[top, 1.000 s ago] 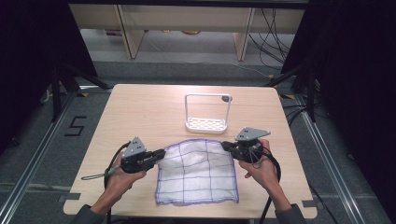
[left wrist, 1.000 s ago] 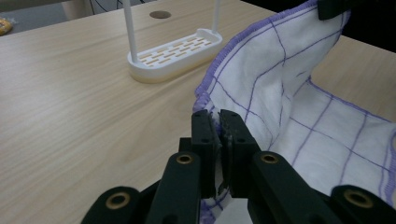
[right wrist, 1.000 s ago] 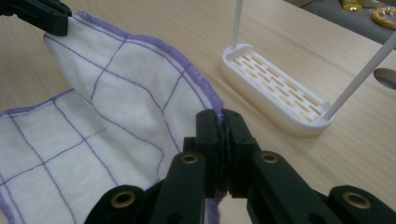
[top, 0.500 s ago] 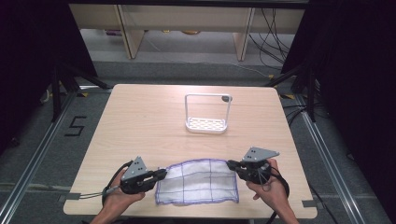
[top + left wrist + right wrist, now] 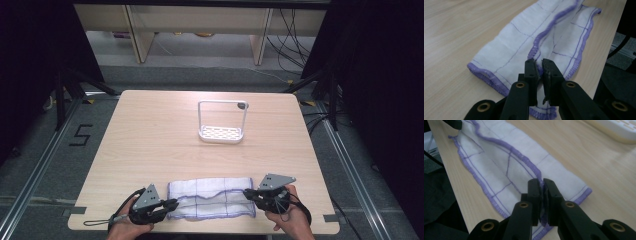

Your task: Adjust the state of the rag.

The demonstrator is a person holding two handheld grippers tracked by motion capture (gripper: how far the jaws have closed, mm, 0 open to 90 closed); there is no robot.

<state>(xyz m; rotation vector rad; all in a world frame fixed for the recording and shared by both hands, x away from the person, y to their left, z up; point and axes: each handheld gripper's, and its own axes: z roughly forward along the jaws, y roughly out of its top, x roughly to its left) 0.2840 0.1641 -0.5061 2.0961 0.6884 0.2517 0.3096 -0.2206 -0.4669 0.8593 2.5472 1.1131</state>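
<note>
A: Start at your left hand. What's it doing?

B: My left gripper (image 5: 170, 205) has its jaws pinched on the cloth (image 5: 212, 196), with the purple-stitched edge caught between the pads. In the left gripper view (image 5: 538, 65) a strip of white fabric runs down through the narrow slot between the jaws.

A: And the right?

B: Same story. My right gripper (image 5: 248, 193) is pinching the cloth's other end, and in the right gripper view (image 5: 541, 184) the purple hem sits clamped between the pads.

A: Have the jaws moved at all?

B: Both have just eased apart a touch, but the cloth is still gripped.

A: Where's the cloth lying?

B: It stretches straight between my two grippers, folded into a long band, flat on the table (image 5: 150, 135) close to the near edge. The folded-over layer sits on top, its wavy purple edge running lengthwise.

A: Anything beyond that?

B: A white rack (image 5: 222, 122) stands well ahead of both grippers, near the table's middle, clear of the cloth.
</note>
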